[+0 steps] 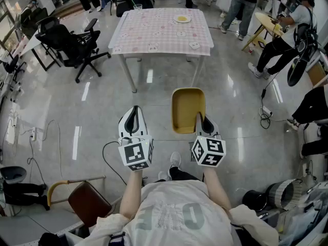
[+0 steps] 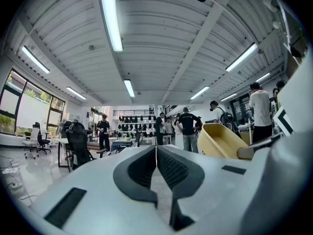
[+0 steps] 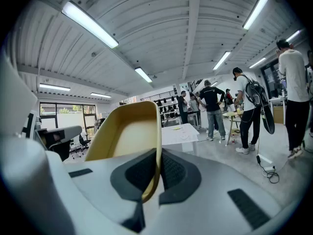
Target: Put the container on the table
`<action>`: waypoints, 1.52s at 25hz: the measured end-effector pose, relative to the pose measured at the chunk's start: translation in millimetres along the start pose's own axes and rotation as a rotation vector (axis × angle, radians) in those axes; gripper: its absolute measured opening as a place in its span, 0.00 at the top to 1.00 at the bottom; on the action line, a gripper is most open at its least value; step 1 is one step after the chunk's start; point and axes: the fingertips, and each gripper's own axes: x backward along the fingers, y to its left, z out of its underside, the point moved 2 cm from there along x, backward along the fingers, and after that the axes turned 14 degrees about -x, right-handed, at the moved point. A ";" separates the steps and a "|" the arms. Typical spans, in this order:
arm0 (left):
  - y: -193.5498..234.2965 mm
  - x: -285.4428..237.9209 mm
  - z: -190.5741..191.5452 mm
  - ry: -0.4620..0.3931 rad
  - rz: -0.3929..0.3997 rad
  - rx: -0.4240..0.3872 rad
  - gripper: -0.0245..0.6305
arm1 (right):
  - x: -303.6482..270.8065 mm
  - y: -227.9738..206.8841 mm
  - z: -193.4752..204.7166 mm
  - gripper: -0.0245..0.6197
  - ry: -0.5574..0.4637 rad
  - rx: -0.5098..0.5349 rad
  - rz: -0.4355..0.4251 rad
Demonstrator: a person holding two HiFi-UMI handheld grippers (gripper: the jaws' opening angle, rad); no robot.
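Note:
A yellow container (image 1: 187, 109) hangs in the air above the floor, its rim pinched between the jaws of my right gripper (image 1: 204, 121). In the right gripper view the container (image 3: 128, 137) stands up from the shut jaws of that gripper (image 3: 154, 173), its hollow facing left. My left gripper (image 1: 132, 118) is shut with nothing in it, level with the right one and to its left. The left gripper view has that gripper (image 2: 156, 164) with its pads pressed together and the container (image 2: 221, 141) off to the right. The table (image 1: 161, 42) with a pink patterned cloth stands ahead, across open floor.
A small yellow plate (image 1: 182, 19) lies near the table's far edge. A black office chair (image 1: 69, 42) stands left of the table. Several people (image 1: 279, 35) stand or sit at the right, by a round side table (image 1: 266, 22). Cables (image 1: 266, 111) lie on the floor.

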 end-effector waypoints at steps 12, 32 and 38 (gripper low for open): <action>7.1 -49.9 6.6 0.006 0.003 0.007 0.92 | -44.0 0.4 -9.4 0.91 -0.015 -0.071 -0.058; 51.0 -175.3 29.9 -0.063 -0.017 0.042 0.92 | -191.7 -4.5 -41.6 0.91 -0.002 -0.071 -0.063; 88.6 -285.4 32.1 -0.091 -0.011 0.057 0.92 | -292.8 -3.4 -71.7 0.91 -0.013 -0.074 -0.025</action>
